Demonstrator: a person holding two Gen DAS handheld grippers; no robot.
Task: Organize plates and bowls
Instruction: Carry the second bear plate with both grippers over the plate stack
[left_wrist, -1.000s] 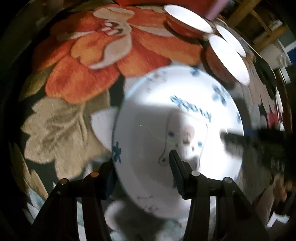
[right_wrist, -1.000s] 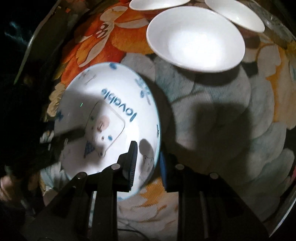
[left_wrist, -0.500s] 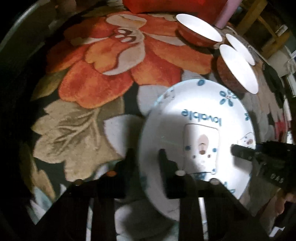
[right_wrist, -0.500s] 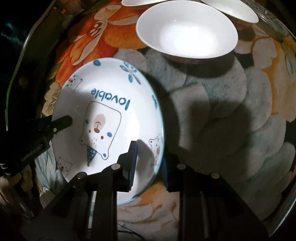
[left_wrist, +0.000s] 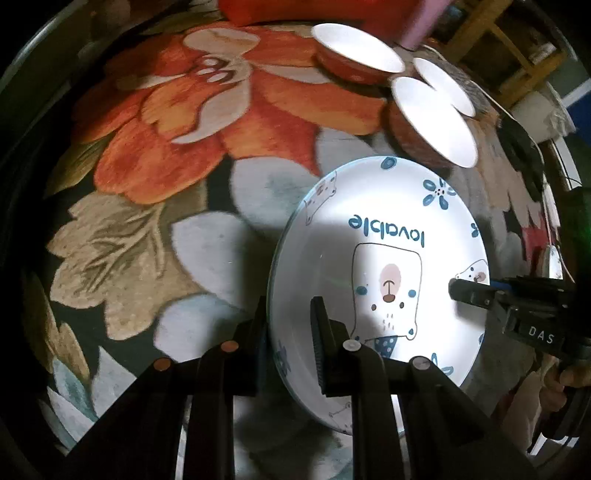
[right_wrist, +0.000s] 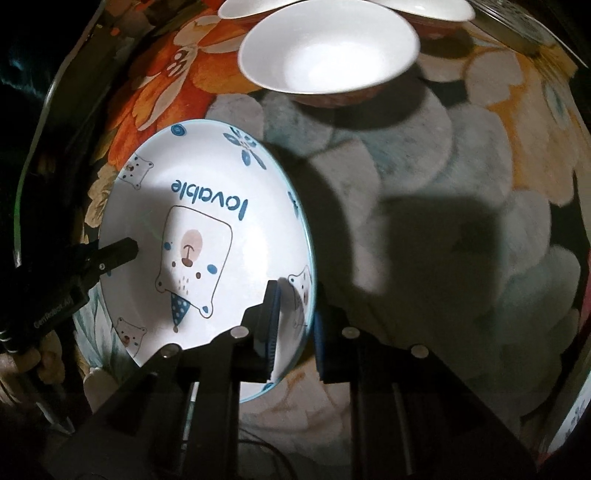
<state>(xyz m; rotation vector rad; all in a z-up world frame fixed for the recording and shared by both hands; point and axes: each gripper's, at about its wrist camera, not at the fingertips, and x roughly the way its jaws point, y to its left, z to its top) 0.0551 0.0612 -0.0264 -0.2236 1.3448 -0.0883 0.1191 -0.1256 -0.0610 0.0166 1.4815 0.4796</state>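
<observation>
A white plate (left_wrist: 388, 240) printed with a bear and the word "lovable" is held between both grippers over a flowered rug. My left gripper (left_wrist: 289, 306) is shut on its left rim, one finger above and one under the edge. In the right wrist view my right gripper (right_wrist: 295, 295) has the plate's (right_wrist: 207, 206) right rim between its jaws, which are closing and pressing on it. Each gripper shows in the other's view: the right gripper (left_wrist: 458, 290) and the left gripper (right_wrist: 129, 247). Three white bowls with red-brown outsides stand behind the plate; the nearest bowl (left_wrist: 432, 118) (right_wrist: 328, 44) is just beyond it.
The flowered rug (left_wrist: 166, 147) (right_wrist: 443, 184) spreads left and right of the plate. Two more bowls (left_wrist: 358, 48) (left_wrist: 443, 85) stand at the back. A red cushion (left_wrist: 295, 11) and wooden furniture (left_wrist: 498, 44) lie beyond the rug. A hand (right_wrist: 33, 365) holds the left gripper.
My left gripper's jaws went from wide around the plate's edge to shut on its left rim. The plate has turned so the bear print shows clearly, and the bowls look nearer in the right wrist view.
</observation>
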